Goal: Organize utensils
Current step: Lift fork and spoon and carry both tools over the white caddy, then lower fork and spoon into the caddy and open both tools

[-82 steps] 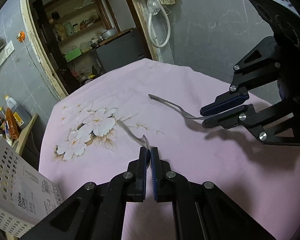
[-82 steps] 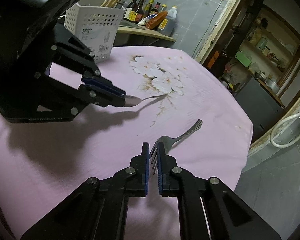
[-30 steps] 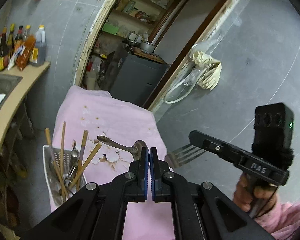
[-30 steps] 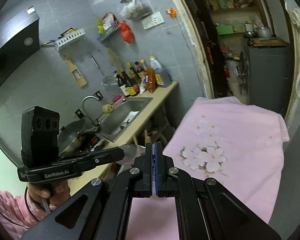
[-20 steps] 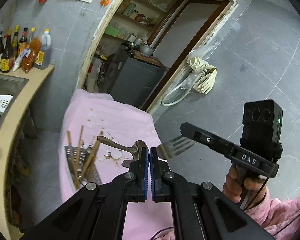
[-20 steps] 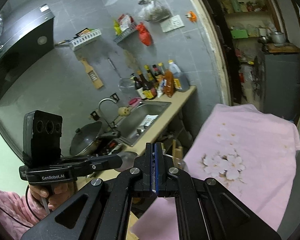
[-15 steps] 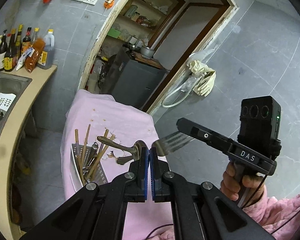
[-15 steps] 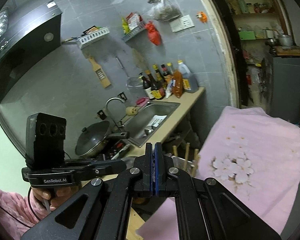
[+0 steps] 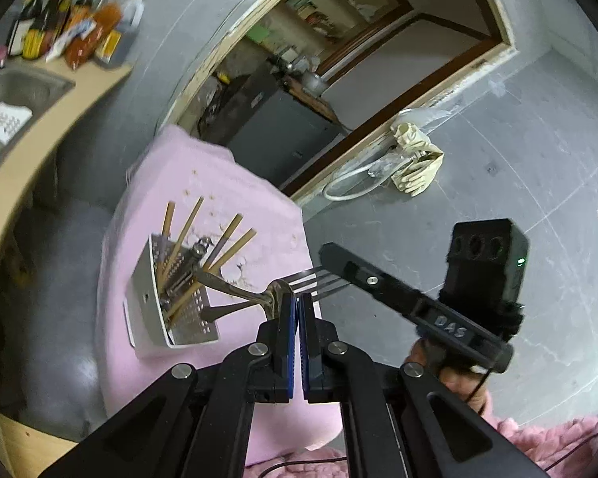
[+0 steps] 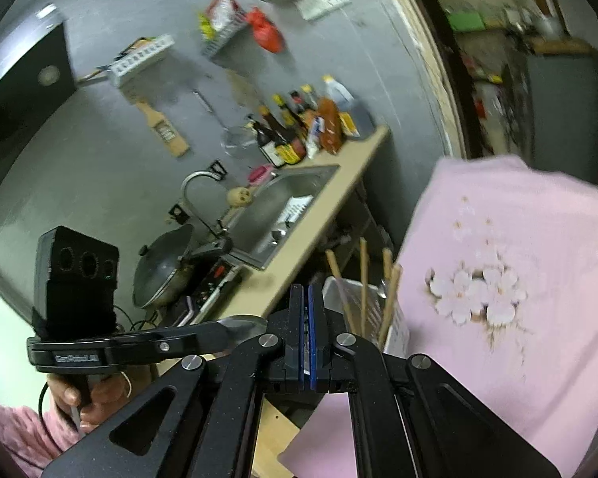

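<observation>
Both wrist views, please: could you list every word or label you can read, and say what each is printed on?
"DAS": on the body of the right gripper.
"GenRobot.AI": on the body of the left gripper, slightly blurred.
Labels on the bottles on the counter: too blurred to read.

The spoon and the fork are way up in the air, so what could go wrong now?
The spoon is pinched only at its bowl by the left gripper, so its long handle might swing or slip. Dropped carelessly, it could hit the chopsticks poking out of the white basket. It also sits close to the fork.
</observation>
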`<state>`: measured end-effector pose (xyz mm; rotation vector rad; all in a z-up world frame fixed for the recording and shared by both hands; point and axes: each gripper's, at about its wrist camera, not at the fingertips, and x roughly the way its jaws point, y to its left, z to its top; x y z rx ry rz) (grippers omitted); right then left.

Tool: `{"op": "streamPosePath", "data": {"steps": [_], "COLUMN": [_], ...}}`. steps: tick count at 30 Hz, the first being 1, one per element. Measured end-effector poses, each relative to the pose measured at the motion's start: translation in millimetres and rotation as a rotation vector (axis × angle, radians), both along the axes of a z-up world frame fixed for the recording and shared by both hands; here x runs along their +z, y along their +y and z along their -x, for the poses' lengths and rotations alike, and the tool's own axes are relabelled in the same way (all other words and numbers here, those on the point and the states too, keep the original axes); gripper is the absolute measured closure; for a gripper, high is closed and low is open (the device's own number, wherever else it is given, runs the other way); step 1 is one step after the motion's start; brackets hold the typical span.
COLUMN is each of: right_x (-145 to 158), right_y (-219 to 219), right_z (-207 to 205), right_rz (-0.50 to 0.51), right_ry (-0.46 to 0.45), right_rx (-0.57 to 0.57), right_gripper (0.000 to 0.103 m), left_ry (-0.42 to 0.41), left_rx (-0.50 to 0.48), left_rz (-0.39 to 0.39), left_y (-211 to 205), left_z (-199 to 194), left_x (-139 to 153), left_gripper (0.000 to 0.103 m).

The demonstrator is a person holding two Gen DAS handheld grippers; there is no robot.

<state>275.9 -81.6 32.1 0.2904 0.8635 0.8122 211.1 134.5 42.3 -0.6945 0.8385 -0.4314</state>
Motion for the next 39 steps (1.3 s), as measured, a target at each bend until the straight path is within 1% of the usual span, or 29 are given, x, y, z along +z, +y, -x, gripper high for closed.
{"op": "streamPosePath", "data": {"steps": [3, 9, 14, 17, 21, 29, 35, 39], "right_x": [-21, -44, -55, -59, -60, -57, -47, -40], "right_y": [2, 9, 15, 17, 21, 24, 22, 16], "right_z": [-6, -9, -8, -8, -5, 0, 6, 14], "right_rz": [0.005, 0.017, 0.052, 0.076, 0.108, 0.135, 0.126, 0.139], "right_ry": [0.046, 0.078, 0.061, 0.044, 0.015, -0.031, -0.074, -0.121], "right_rx": [-0.024, -0.038, -0.053, -0.066, -0.082, -0.107, -0.122, -0.141], "right_gripper": [0.101, 0.101, 0.101, 0.101, 0.1, 0.1, 0.1, 0.1], "left_ry": [0.034, 0.1, 0.108, 0.105, 0.09, 0.002, -0.03, -0.049], "left_rx": [0.0, 0.006, 0.011, 0.014, 0.012, -0.001, -0.012, -0.005], "left_rz": [0.007, 0.01, -0.06, -0.09, -0.151, -0.319, -0.4, -0.429], "left_y": [2, 6, 1, -1, -4, -14, -17, -19], "left_z": [-7, -19, -24, -25, -25, -16, -12, -8], "left_x": [-13, -41, -55, -63, -66, -58, -56, -55], "left_gripper": [0.1, 0.1, 0.1, 0.1, 0.1, 0.1, 0.1, 0.099]}}
